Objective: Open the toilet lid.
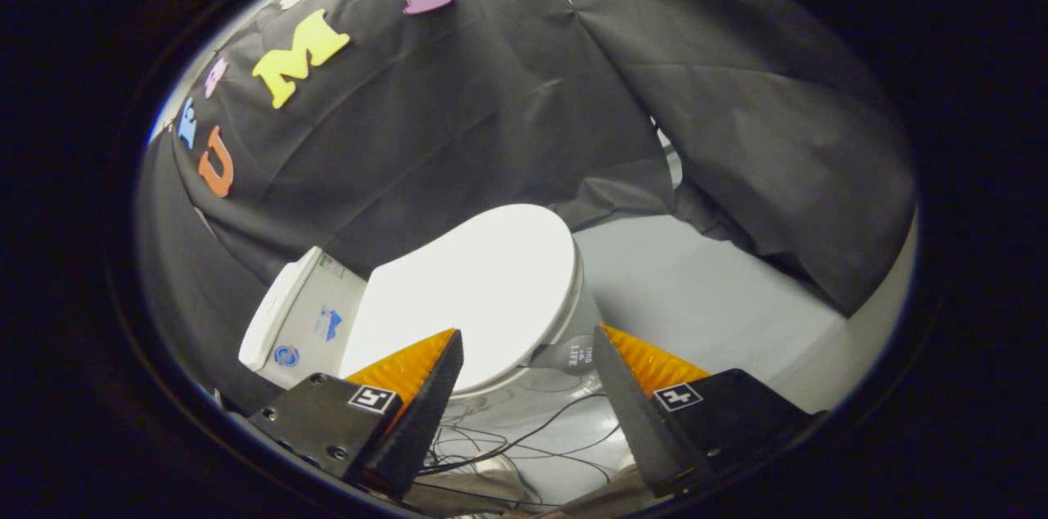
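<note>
Two fingers of tool (524, 351) spread wide, holding nothing; closed toilet lid (483, 290) just ahead, between them.

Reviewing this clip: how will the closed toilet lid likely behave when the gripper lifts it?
The toilet lid looks like smooth, glossy, rigid plastic, so the open gripper may slip on it. It probably pivots up toward the tank rather than lifting free, and seems fairly light.

a mock bathroom set in a booth: beyond the fingers a white toilet (483, 290) stands on pale floor (720, 298), black cloth wall (491, 110) draped behind.
</note>
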The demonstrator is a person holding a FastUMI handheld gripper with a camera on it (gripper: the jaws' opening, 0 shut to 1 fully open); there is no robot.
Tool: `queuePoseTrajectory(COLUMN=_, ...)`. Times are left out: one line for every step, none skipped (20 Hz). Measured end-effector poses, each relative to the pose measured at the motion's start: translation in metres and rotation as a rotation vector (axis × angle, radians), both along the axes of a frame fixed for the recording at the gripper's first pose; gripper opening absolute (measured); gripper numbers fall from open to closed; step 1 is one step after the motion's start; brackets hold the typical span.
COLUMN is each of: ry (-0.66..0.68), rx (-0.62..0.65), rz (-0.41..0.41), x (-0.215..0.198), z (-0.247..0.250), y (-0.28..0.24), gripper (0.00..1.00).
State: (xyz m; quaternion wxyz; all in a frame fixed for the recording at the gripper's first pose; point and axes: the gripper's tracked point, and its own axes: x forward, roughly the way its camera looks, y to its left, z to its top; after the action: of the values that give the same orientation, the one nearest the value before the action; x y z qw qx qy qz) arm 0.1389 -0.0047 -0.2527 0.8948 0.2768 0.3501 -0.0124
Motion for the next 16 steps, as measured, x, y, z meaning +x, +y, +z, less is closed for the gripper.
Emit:
queuePoseTrajectory(ry=0.03, rx=0.006, rz=-0.007, x=0.003, z=-0.009, y=-0.003, gripper=1.0)
queuePoseTrajectory(ry=0.06, rx=0.011, rz=-0.011, x=0.004, z=-0.018, y=-0.006, gripper=1.0)
queuePoseTrajectory(ry=0.085, rx=0.019, rz=-0.011, x=0.005, z=-0.026, y=-0.007, gripper=1.0)
queuePoseTrajectory(ry=0.102, rx=0.03, rz=-0.008, x=0.007, z=-0.032, y=-0.007, gripper=1.0)
queuePoseTrajectory(ry=0.117, rx=0.042, rz=-0.003, x=0.007, z=-0.037, y=-0.007, gripper=1.0)
queuePoseTrajectory(ry=0.13, rx=0.055, rz=0.002, x=0.009, z=-0.042, y=-0.006, gripper=1.0)
queuePoseTrajectory(ry=0.143, rx=0.076, rz=0.01, x=0.009, z=-0.046, y=-0.005, gripper=1.0)
queuePoseTrajectory(ry=0.151, rx=0.105, rz=0.011, x=0.011, z=-0.05, y=-0.005, gripper=1.0)
queuePoseTrajectory(ry=0.173, rx=0.131, rz=0.014, x=0.01, z=-0.056, y=-0.005, gripper=1.0)
queuePoseTrajectory(ry=0.196, rx=0.152, rz=0.009, x=0.009, z=-0.062, y=-0.006, gripper=1.0)
queuePoseTrajectory(ry=0.198, rx=0.177, rz=0.003, x=0.012, z=-0.064, y=-0.007, gripper=1.0)
queuePoseTrajectory(ry=0.196, rx=0.196, rz=-0.003, x=0.012, z=-0.065, y=-0.01, gripper=1.0)
queuePoseTrajectory(ry=0.196, rx=0.212, rz=-0.01, x=0.014, z=-0.067, y=-0.012, gripper=0.99)
queuePoseTrajectory(ry=0.197, rx=0.235, rz=-0.011, x=0.015, z=-0.069, y=-0.013, gripper=0.99)
queuePoseTrajectory(ry=0.196, rx=0.259, rz=-0.017, x=0.015, z=-0.069, y=-0.014, gripper=0.99)
queuePoseTrajectory(ry=0.197, rx=0.286, rz=-0.019, x=0.017, z=-0.07, y=-0.014, gripper=0.98)
